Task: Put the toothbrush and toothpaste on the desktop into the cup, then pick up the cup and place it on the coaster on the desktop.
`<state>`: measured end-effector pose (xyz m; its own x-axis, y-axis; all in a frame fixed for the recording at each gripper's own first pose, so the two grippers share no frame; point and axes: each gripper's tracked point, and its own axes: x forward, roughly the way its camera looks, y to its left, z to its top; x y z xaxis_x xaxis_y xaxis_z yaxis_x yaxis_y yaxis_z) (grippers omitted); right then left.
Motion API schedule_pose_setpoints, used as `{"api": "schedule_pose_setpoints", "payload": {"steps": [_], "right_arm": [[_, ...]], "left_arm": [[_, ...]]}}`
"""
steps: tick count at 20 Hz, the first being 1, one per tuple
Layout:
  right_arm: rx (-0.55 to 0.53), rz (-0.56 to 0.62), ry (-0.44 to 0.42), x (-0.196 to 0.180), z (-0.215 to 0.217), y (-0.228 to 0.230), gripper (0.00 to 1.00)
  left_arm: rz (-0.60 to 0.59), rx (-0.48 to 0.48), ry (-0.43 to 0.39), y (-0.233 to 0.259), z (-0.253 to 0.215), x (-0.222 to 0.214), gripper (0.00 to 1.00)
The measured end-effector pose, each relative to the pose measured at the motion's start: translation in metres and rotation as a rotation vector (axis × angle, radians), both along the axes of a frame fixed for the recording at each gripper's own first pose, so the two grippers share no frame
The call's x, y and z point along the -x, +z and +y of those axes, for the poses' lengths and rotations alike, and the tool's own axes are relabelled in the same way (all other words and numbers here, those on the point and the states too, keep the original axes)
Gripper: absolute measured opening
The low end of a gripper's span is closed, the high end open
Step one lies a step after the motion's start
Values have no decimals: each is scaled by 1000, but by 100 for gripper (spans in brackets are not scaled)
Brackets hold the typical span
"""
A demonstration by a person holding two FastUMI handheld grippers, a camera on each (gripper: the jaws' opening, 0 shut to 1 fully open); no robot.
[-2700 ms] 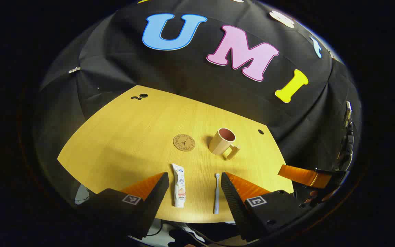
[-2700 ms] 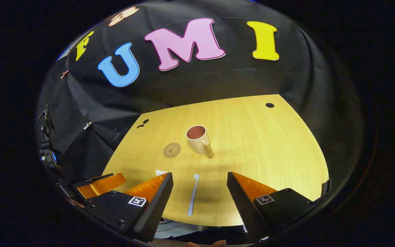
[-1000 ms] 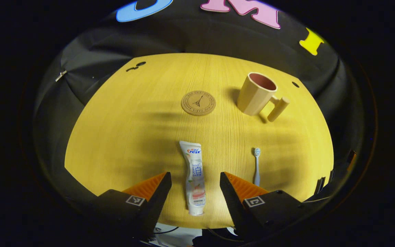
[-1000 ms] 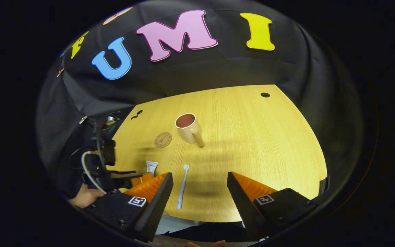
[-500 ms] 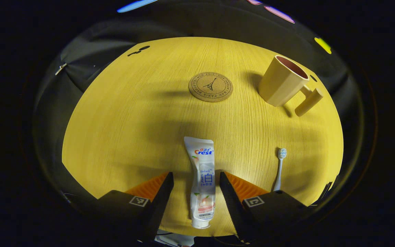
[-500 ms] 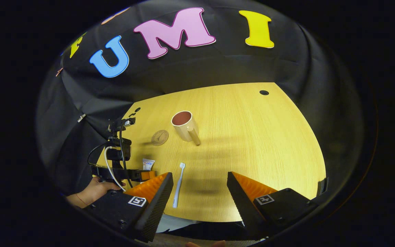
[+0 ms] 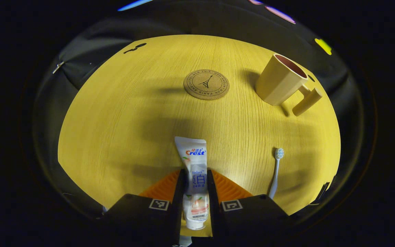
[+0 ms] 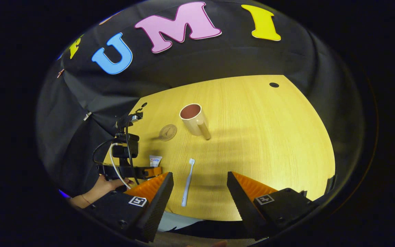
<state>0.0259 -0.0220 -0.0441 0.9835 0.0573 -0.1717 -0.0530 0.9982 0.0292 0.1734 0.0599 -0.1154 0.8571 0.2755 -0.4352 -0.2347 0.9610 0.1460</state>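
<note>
Now left gripper closed on toothpaste, tube flat on desktop, cap end toward camera. Toothbrush just right, handle end cut off behind finger. Coaster and upright cup beyond, apart, nothing between. Right gripper wide open, empty, above toothbrush. Toothpaste partly hidden behind left gripper.

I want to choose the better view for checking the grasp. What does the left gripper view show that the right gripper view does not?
Left gripper view: the left gripper close up, both fingers pressing the toothpaste tube's sides.
Right gripper view: the right gripper open over the desktop's near edge, and the hand holding the left gripper.
Both: the cup, coaster, toothbrush and toothpaste on the desktop.
</note>
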Motion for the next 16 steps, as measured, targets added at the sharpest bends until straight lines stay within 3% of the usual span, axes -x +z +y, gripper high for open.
{"api": "schedule_pose_setpoints", "payload": {"steps": [4,5,9,10,16], "right_arm": [[48,57,14,-15,12,-19,98],[64,70,17,-20,15,-24,98],[106,121,17,-45,29,-46,94],[119,135,11,-52,30,-53,93],[169,215,-28,-92,44,-90,87]], "left_arm": [[-32,73,-62,2,-2,3,38],[-37,112,-74,1,-3,9,26],[-93,155,-128,20,-3,44,35],[-102,150,-138,24,-2,54,30],[-138,129,-168,30,11,107,30]]}}
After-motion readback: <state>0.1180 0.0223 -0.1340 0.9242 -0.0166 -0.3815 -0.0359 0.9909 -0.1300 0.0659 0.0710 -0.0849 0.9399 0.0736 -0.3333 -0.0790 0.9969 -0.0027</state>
